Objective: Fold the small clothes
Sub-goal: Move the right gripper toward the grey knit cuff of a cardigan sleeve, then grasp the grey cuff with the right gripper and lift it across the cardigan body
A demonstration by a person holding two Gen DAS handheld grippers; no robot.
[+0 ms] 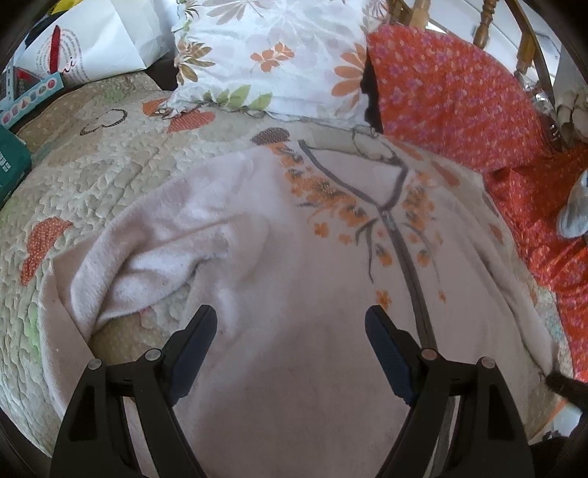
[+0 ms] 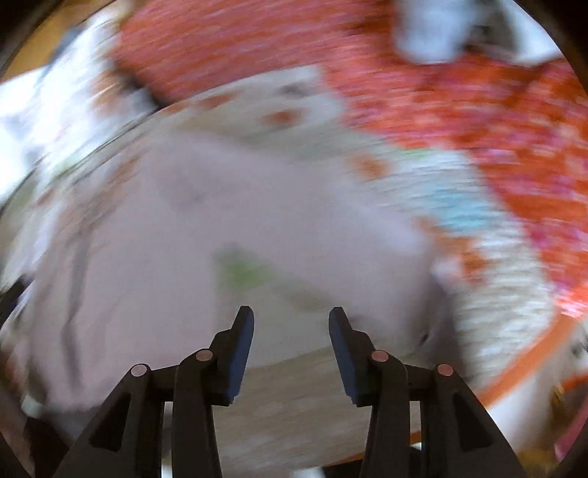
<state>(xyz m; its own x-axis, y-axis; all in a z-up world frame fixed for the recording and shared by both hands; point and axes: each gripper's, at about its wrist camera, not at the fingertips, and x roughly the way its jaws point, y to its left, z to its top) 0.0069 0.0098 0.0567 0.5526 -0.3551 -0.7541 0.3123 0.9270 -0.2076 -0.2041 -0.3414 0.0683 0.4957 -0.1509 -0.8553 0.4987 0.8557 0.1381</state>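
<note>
A pale pink fleece garment [image 1: 279, 264] with orange flowers and a grey zip lies spread on a quilted bedspread [image 1: 92, 176]. Its left sleeve [image 1: 154, 253] is folded in over the body. My left gripper [image 1: 290, 323] is open and empty, just above the garment's lower middle. The right wrist view is blurred by motion. There my right gripper [image 2: 291, 323] is open and empty over the garment's [image 2: 165, 257] right edge, where a sleeve [image 2: 330, 228] stretches to the right.
A floral white pillow [image 1: 272, 55] and an orange flowered cloth [image 1: 459, 95] lie at the back, with a wooden headboard [image 1: 485, 25] behind. A white bag [image 1: 92, 40] and boxes [image 1: 11, 165] stand at the left. A grey sock [image 1: 577, 213] lies on the orange cloth [image 2: 477, 110].
</note>
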